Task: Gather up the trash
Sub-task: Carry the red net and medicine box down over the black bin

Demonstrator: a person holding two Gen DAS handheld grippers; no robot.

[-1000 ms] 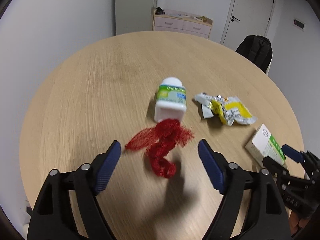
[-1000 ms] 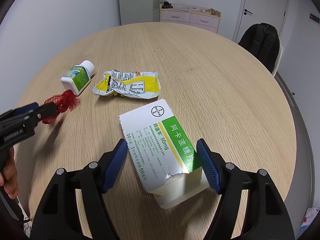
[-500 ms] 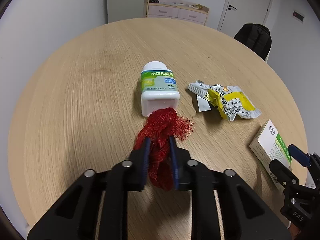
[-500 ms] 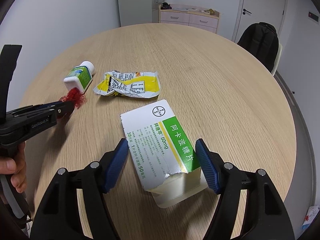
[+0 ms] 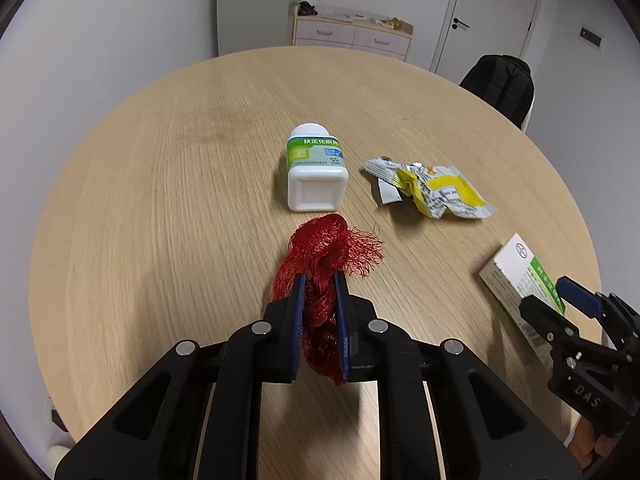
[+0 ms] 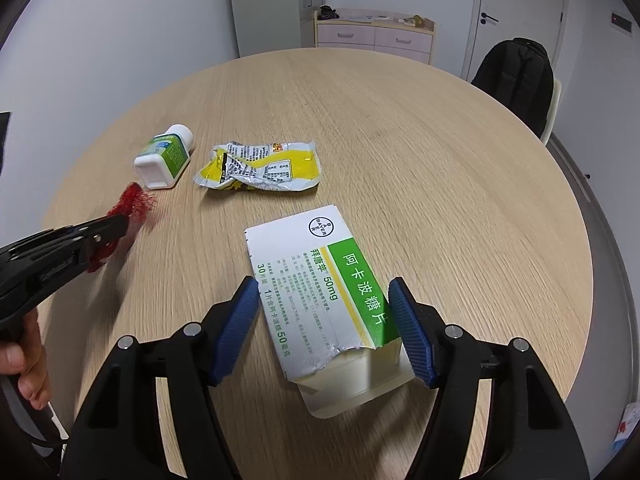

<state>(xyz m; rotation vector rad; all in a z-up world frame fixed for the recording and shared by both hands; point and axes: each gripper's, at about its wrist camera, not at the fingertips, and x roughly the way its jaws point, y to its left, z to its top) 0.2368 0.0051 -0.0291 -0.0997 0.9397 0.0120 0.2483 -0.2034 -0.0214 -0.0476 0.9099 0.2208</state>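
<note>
The step in hand is the first pick-up: the left tongs [image 5: 320, 312] have just closed on the red mesh net [image 5: 332, 256], whose bunched strands sit squeezed between the blue pads while its loose end trails forward on the counter [image 5: 160, 200], toward the near left edge. The right tongs [image 6: 326, 320] stand spread to either side of the torn medicine box [image 6: 320, 280], which lies near the counter's near right edge; the pads look just clear of its sides, so it is straddled, not gripped. The next move, as I judge it, calls for lifting the net clear without snagging the bottle just beyond it, and for the right tongs to close on the box before carrying both off; no bin shows in either view, so where they go I cannot tell. Counted: one net, one white pill bottle [image 5: 316, 168] lying on its side, one crumpled yellow foil wrapper [image 5: 432, 192] beside it, one box, making four pieces of trash, and two tongs.
</note>
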